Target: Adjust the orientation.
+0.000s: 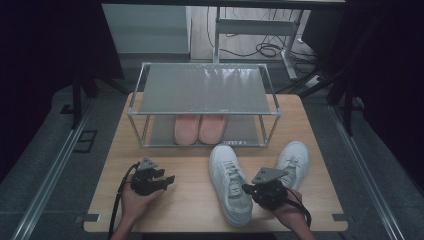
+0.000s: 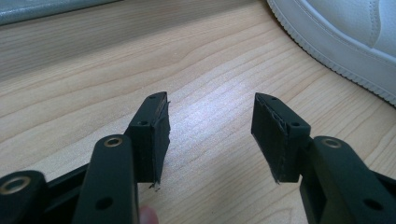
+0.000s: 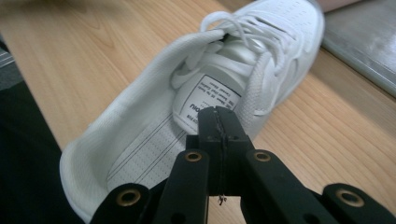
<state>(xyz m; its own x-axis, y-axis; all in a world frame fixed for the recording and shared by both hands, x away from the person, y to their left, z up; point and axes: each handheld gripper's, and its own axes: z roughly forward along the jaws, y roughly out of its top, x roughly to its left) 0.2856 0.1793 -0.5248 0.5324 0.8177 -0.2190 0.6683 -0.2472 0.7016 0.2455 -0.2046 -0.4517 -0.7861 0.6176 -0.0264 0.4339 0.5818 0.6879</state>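
A metal shoe rack (image 1: 205, 90) stands at the far side of the bench (image 1: 185, 200), with a pair of pink slippers (image 1: 199, 128) on its lower shelf, toes pointing back; its top shelf is bare mesh. The left hand-held gripper (image 1: 167, 179) rests low over the bench on the person's left hand, jaws spread wide with nothing between them. The right hand-held gripper (image 3: 218, 122) points at the near white sneaker (image 1: 229, 183), its jaws pressed together just above the opening near the tongue label, holding nothing. That sneaker lies toe toward the rack, laces tied. A second white sneaker (image 1: 294, 157) lies to its right.
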